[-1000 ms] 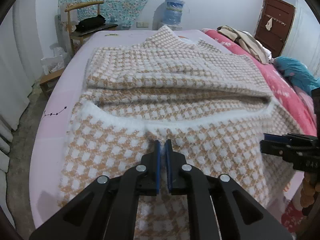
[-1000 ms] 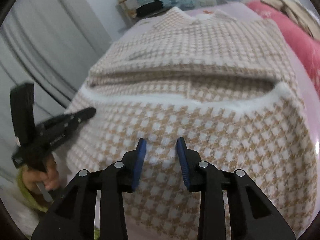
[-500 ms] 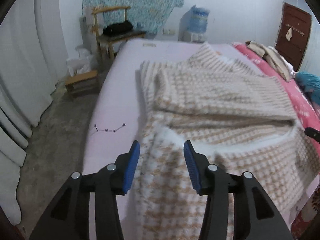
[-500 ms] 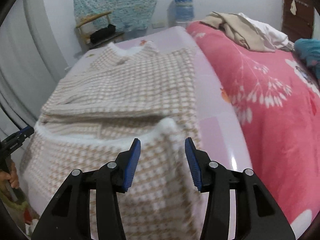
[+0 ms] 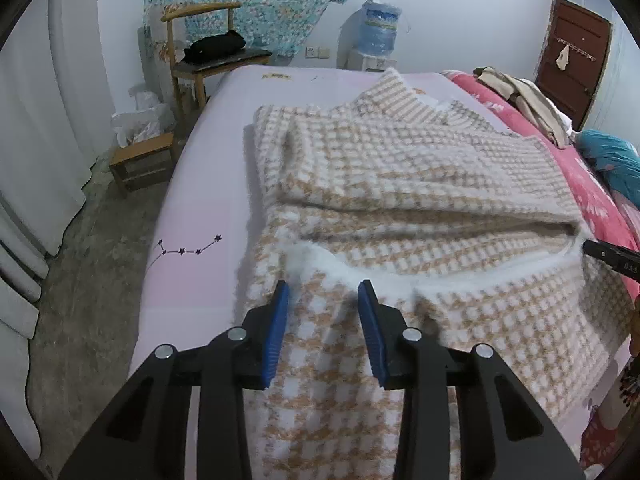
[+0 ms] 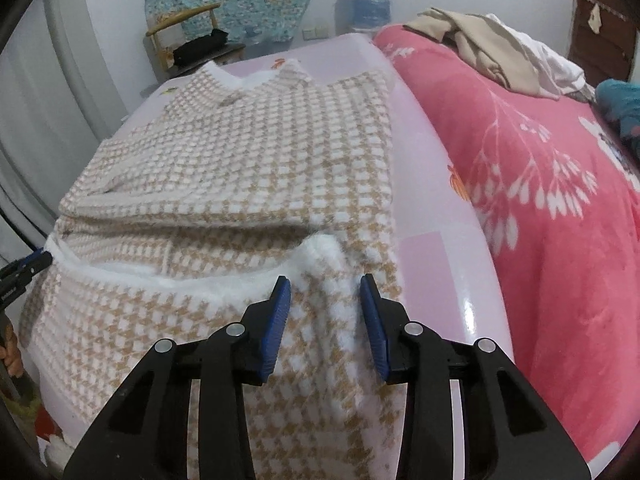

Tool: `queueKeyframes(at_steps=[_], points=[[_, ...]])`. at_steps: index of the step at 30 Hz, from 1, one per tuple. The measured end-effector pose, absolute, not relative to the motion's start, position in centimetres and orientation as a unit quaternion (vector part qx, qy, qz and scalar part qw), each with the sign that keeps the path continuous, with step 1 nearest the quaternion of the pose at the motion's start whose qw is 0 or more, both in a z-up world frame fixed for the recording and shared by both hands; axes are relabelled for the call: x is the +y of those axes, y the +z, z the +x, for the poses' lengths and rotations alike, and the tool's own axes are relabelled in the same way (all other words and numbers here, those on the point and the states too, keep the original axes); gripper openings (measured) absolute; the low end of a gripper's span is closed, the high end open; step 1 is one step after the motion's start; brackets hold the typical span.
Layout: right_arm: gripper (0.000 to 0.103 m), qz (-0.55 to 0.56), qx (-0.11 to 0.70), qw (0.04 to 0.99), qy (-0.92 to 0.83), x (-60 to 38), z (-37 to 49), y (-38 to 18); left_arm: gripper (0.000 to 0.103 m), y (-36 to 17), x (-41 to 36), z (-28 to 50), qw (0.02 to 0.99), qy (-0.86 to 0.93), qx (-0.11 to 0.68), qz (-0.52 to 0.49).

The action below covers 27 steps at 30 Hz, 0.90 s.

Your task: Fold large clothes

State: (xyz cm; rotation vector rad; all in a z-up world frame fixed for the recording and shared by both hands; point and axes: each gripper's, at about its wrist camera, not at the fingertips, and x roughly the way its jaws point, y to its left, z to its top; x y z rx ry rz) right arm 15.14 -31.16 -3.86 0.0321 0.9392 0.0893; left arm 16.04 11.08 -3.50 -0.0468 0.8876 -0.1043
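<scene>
1. The left gripper (image 5: 322, 304) is sitting at the lower centre of the left wrist view. Its jaws are apart and closing, the blue pads (image 5: 276, 332) flanking the near left corner of the garment without pressing on it.
2. The right gripper (image 6: 325, 300) is occupying the lower centre of the right wrist view. Its jaws are likewise apart and closing, with the near right corner of the garment lying between them but not pinched.
3. The checked fleece garment (image 5: 400, 184) is lying spread over the lilac sheet (image 5: 208, 184) of the bed, filling the centre of both views. Its collar is pointing toward the upper centre of the frame, and a folded layer is resting across its middle.
4. The white fluffy trim (image 5: 352, 268) is running across the frame just beyond both sets of pads.
5. Handling judgement: the fabric is appearing thick, soft and limp, moderately weighty for clothing, not fragile. It is likely sagging between two hold points and compressing under the pads.
6. Recommended hold: each gripper is best biting deep at its own corner of the trimmed edge, gathering every layer, since pile alone may be slipping free.
7. The pink blanket (image 6: 540, 184) is lying at the right of the right wrist view, apart from the garment.
</scene>
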Motion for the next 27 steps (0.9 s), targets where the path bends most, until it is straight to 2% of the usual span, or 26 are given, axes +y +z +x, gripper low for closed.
queueKeyframes(at_steps=[2,4,5,6,7,10,18,27], points=[[0.034,0.014,0.455,0.89,0.042,-31.1,15.4,-4.1,0.035,-4.0,11.2,16.3,0.898,-0.045,0.438,-0.023],[0.021,0.004,0.452,0.891,0.044,-30.8,15.2,-3.9,0.034,-4.5,11.3,16.6,0.896,-0.041,0.442,-0.02],[0.008,0.003,0.453,0.89,0.047,-30.6,15.0,-3.8,0.033,-4.5,11.2,16.5,0.896,-0.039,0.441,-0.019],[0.007,0.003,0.452,0.891,0.049,-30.5,14.8,-3.8,0.027,-4.5,11.1,16.6,0.897,-0.038,0.439,-0.017],[0.007,-0.001,0.448,0.893,0.047,-30.3,14.5,-3.7,0.018,-4.5,11.0,16.5,0.899,-0.036,0.437,-0.011],[0.005,-0.006,0.43,0.902,0.043,-30.1,13.9,-2.8,0.011,-4.0,11.0,16.1,0.905,-0.036,0.424,-0.012],[0.005,0.002,0.377,0.925,0.044,-30.9,15.5,0.8,0.01,-0.1,11.1,17.6,0.932,-0.031,0.361,-0.017],[0.005,0.043,0.417,0.906,0.053,-32.3,18.4,-3.5,0.01,-3.5,11.3,18.9,0.925,-0.022,0.38,-0.018]])
